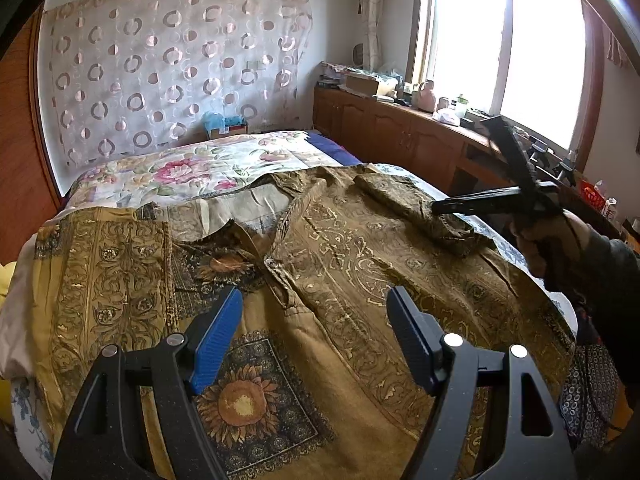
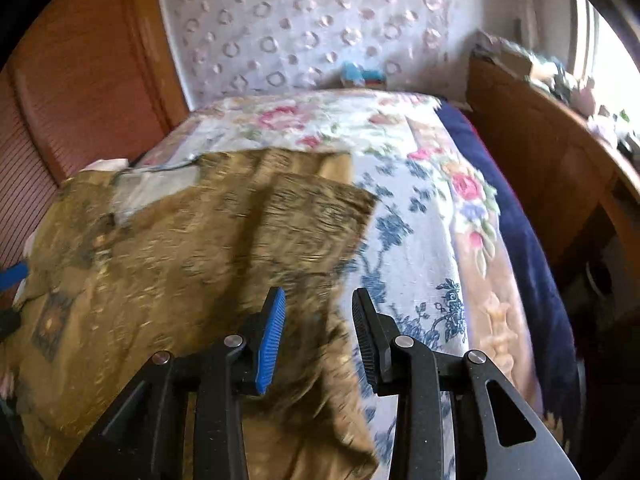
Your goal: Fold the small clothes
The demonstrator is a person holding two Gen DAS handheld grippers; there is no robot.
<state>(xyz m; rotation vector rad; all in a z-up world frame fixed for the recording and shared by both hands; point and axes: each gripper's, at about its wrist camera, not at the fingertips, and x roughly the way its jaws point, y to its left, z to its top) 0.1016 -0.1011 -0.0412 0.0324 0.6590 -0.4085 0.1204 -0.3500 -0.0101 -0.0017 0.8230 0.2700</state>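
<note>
A golden-brown patterned shirt (image 1: 328,256) with sunflower patches lies spread on the bed, collar toward the far side. Its right sleeve (image 1: 416,204) is folded in over the body. My left gripper (image 1: 316,312) is open and empty, hovering above the shirt's middle front. My right gripper (image 2: 318,320) is open and empty above the shirt's right edge (image 2: 248,232); the view is motion-blurred. In the left wrist view the right gripper (image 1: 472,204) shows at the right, held in a hand above the folded sleeve.
The bed has a floral cover (image 1: 188,168) and a blue blanket (image 2: 516,216) along its right side. A wooden cabinet (image 1: 400,136) with clutter runs under the window at right. A wooden panel (image 2: 80,92) stands at left.
</note>
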